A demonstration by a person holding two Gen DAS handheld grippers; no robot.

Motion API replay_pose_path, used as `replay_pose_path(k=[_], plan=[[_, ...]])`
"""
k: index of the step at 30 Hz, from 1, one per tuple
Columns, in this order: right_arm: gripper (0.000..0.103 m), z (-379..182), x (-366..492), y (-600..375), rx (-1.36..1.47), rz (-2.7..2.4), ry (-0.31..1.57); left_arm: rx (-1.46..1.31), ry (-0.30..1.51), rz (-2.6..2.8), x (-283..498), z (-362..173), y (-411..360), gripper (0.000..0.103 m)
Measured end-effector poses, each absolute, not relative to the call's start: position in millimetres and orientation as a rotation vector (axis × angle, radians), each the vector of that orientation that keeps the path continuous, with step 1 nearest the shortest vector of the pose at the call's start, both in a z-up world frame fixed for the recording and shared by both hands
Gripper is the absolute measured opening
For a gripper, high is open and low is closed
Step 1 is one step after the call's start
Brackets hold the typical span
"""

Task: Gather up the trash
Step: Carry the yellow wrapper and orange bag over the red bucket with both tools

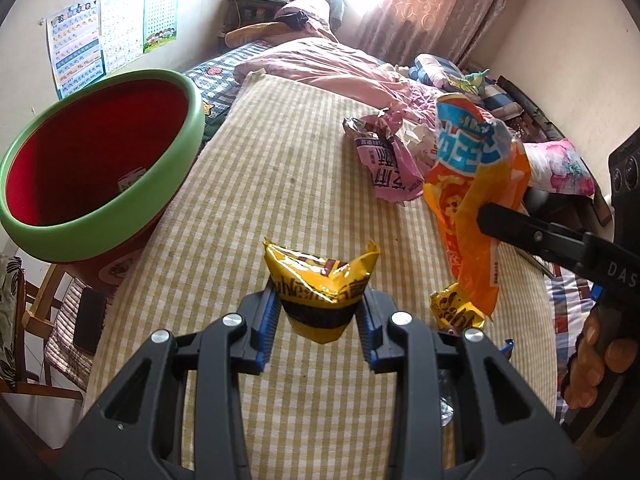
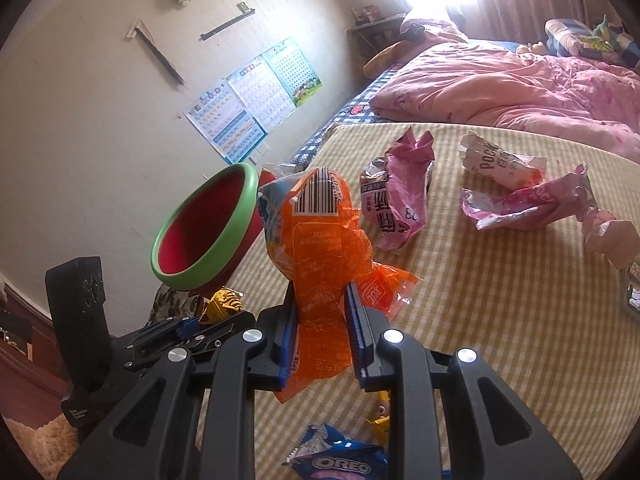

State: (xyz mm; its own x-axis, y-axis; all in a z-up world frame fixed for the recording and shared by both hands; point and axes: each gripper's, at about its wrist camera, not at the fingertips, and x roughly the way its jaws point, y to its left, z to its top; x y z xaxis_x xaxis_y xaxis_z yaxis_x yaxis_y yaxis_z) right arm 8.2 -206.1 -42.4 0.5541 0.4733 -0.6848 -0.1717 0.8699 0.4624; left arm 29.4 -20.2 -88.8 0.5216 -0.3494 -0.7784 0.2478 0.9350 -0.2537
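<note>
My left gripper (image 1: 318,314) is shut on a yellow and black snack wrapper (image 1: 320,284), held above the checked bed cover (image 1: 248,200). My right gripper (image 2: 322,326) is shut on an orange snack bag (image 2: 320,240), also lifted; the bag also shows in the left wrist view (image 1: 472,196). A green-rimmed red bin (image 1: 92,168) stands off the bed's left edge with one small wrapper inside; it also shows in the right wrist view (image 2: 204,228). The left gripper with its yellow wrapper (image 2: 222,304) shows low left in the right wrist view.
Pink wrappers (image 2: 400,196) (image 2: 528,200), a white Pocky wrapper (image 2: 496,164) and a blue Oreo wrapper (image 2: 340,464) lie on the cover. Another yellow wrapper (image 1: 456,310) lies near the right gripper. A pink quilt (image 2: 520,84) is bunched at the far end. Posters hang on the wall (image 1: 96,40).
</note>
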Motion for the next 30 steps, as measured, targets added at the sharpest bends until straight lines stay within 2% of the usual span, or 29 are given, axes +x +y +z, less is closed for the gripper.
replay_pose_path(k=[30], plan=[[0.023,-41.9,24.0,-161.7,0.353,0.430,0.915,-0.147,0.951,-0.328,39.2,-86.6,30.3,0.033]])
